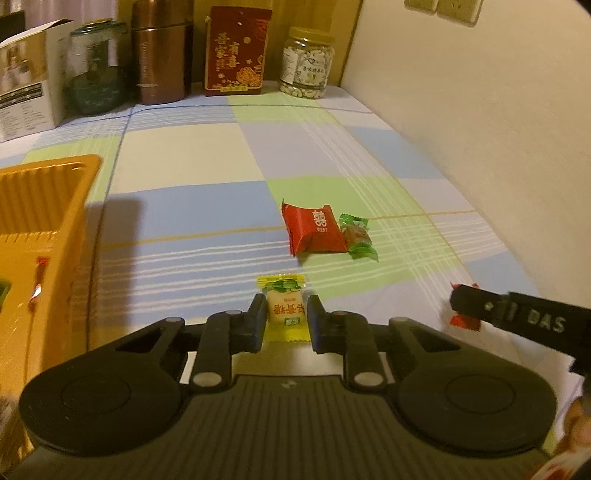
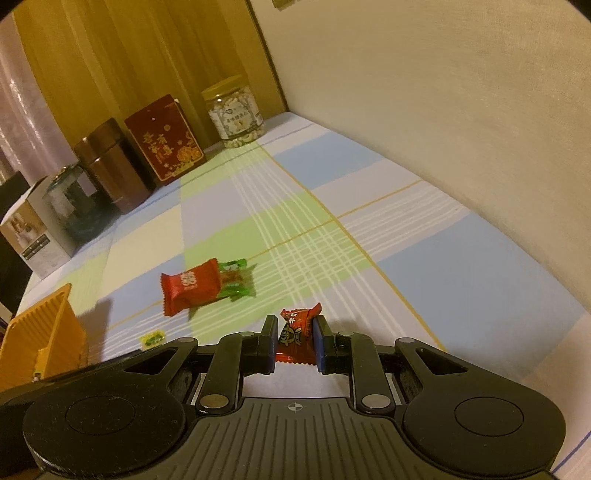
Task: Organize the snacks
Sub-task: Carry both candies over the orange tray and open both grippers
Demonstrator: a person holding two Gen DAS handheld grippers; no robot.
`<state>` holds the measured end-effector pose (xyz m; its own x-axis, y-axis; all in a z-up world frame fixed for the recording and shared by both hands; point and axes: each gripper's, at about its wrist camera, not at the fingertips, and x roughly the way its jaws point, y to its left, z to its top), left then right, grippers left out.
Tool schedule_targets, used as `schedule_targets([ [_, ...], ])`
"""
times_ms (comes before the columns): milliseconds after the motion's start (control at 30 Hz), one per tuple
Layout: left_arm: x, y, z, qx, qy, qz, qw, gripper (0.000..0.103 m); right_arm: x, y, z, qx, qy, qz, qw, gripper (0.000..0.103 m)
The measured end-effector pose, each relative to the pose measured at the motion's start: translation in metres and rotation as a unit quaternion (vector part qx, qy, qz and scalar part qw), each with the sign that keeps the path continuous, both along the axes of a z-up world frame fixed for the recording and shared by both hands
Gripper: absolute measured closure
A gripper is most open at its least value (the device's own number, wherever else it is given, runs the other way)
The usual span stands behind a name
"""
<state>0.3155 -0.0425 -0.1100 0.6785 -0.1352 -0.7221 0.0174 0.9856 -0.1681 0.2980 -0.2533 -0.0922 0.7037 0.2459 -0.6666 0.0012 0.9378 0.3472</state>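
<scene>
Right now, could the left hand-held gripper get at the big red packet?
Probably not yet: the left hand-held gripper is shut on the yellow candy. The path to the big red packet looks clear.

A home, by the look of it, with a table pushed into a corner; a checked cloth (image 1: 207, 155) in pale blue, green and cream covers the top; a plain cream wall (image 1: 480, 129) runs along 1 side, with a wall socket (image 1: 443, 7) high up; a curtain (image 2: 110, 55) hangs behind; along the back stand household goods: a nut jar (image 1: 306, 62), a red gift box (image 1: 236, 51) with gold characters, a brown canister (image 1: 160, 55), a glass jar (image 1: 96, 70) and a carton (image 1: 29, 77); an orange basket (image 1: 44, 206) sits near wrapped sweets (image 1: 314, 229).
</scene>
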Motion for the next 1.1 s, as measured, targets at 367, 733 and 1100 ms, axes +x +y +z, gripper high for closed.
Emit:
schedule_targets([
  [367, -0.064, 0.021, 0.048, -0.015, -0.023, 0.013, 0.9995, 0.082, -0.043, 0.024, 0.046, 0.007, -0.027, 0.036, 0.999, 0.083],
  [733, -0.138, 0.053, 0.085, 0.001, -0.043, 0.035, 0.9984, 0.082, -0.107, 0.055, 0.080, 0.016, -0.035, 0.076, 0.996, 0.083],
  [1100, -0.192, 0.096, 0.108, 0.009, -0.061, 0.074, 0.9953, 0.082, -0.152, 0.105, 0.093, -0.001, -0.047, 0.147, 0.988, 0.083],
])
